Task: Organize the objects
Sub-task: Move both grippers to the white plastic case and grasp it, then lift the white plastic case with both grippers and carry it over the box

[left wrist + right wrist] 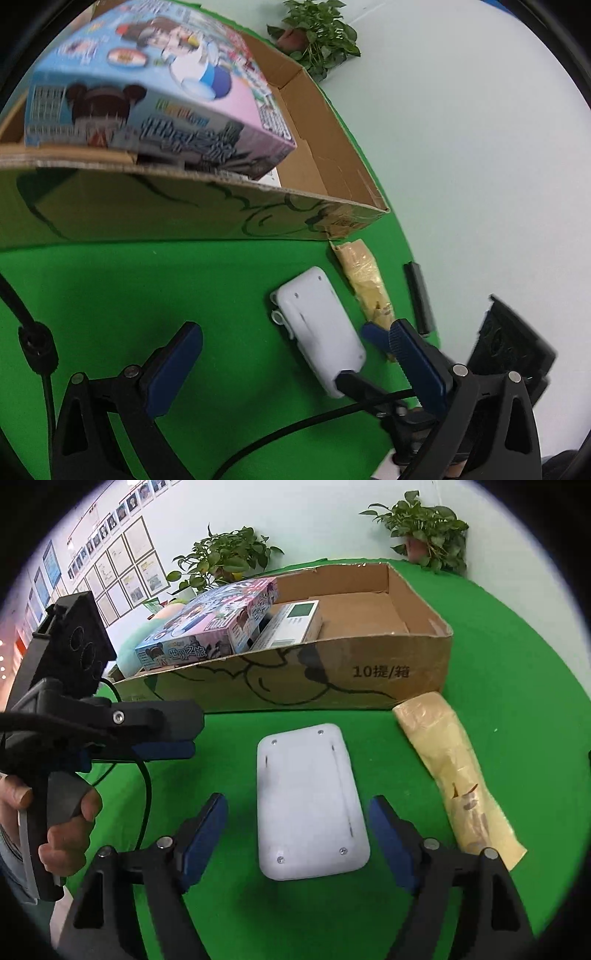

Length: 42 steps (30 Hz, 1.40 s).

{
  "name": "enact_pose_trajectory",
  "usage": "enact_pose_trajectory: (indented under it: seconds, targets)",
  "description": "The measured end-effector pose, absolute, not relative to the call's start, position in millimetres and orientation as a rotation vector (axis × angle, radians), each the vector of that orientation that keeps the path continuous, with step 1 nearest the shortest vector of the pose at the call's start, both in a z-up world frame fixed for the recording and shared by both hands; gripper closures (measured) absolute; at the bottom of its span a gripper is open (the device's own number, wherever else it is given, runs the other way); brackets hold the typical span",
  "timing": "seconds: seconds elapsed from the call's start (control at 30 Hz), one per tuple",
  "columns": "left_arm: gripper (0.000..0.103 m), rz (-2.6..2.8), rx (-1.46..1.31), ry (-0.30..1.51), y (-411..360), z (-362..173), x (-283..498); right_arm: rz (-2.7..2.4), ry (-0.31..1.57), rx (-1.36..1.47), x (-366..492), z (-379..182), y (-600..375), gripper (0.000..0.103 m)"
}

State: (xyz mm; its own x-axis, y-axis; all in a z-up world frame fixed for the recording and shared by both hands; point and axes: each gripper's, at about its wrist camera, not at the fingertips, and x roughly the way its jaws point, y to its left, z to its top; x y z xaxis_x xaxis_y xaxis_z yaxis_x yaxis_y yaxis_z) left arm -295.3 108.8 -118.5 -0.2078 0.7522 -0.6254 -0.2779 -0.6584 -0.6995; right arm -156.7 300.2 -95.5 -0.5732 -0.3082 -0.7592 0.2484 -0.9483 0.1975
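A white flat device [310, 805] lies underside up on the green cloth, also in the left wrist view [319, 328]. My right gripper [297, 834] is open, its fingers on either side of the device's near end without touching. My left gripper [291, 354] is open and empty, over bare cloth left of the device. A yellow wrapped package [454, 775] lies right of the device, also in the left view [365, 280]. The cardboard box [332, 679] holds a colourful cartoon carton [207, 631] and a white-grey box [291, 624].
A small black bar [417, 295] lies at the cloth's right edge. Potted plants [424, 528] stand behind the box. The left hand-held gripper [74, 716] hovers left of the device in the right view. White floor lies beyond the green cloth.
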Motion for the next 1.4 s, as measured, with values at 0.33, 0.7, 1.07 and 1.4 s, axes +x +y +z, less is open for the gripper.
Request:
enact_pose_trajectory:
  seconds: [0.33, 0.7, 1.07, 1.4]
  targets:
    - [0.011, 1.785, -1.436, -0.753, 115, -140, -311, -2.526, 0.103, 1.177, -158, -104, 293, 0.025]
    - [0.039, 1.673, -1.509, -0.721, 155, -159, -303, -2.487, 0.108, 1.262, -160, -115, 286, 0.037]
    - [0.076, 1.75, -1.515, -0.647, 171, -157, -291, -2.548, -0.001, 1.282, -141, -108, 272, 0.038]
    - [0.076, 1.897, -1.22, -0.487, 179, -48, -282, -2.715, 0.007, 0.953, -119, -27, 270, 0.038]
